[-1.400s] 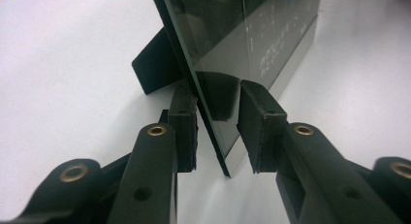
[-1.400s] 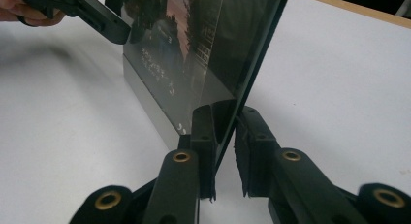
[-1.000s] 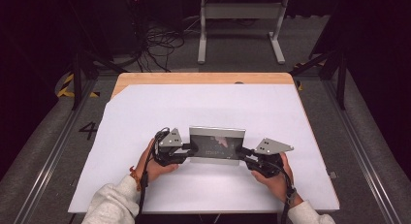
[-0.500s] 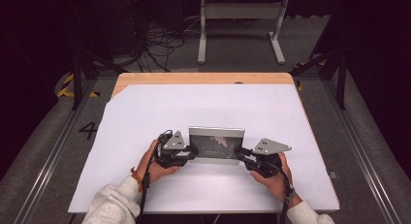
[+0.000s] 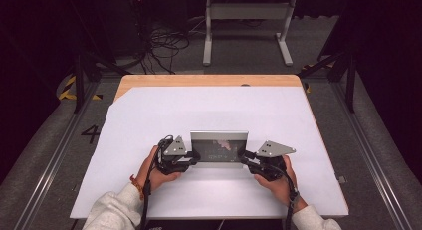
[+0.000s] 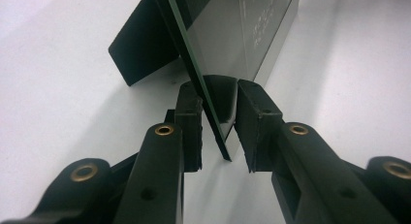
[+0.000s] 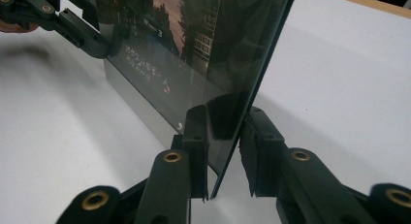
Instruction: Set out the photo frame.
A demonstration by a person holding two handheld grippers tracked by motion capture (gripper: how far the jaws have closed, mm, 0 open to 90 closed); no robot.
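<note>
1. The surface, covered in white with a wooden strip bared along its far edge, is seen from above.
2. A glass photo frame is stood upright near the middle of the near half of the surface, tilted slightly back, its dark prop spread out behind.
3. The left tool is set at the frame's left edge; the edge is seen between its two narrowly parted jaws, one pad touching the glass, the other a sliver off.
4. The right tool is set at the frame's right edge likewise: jaws narrowly parted, glass between, firm pressing not discernible.
</note>
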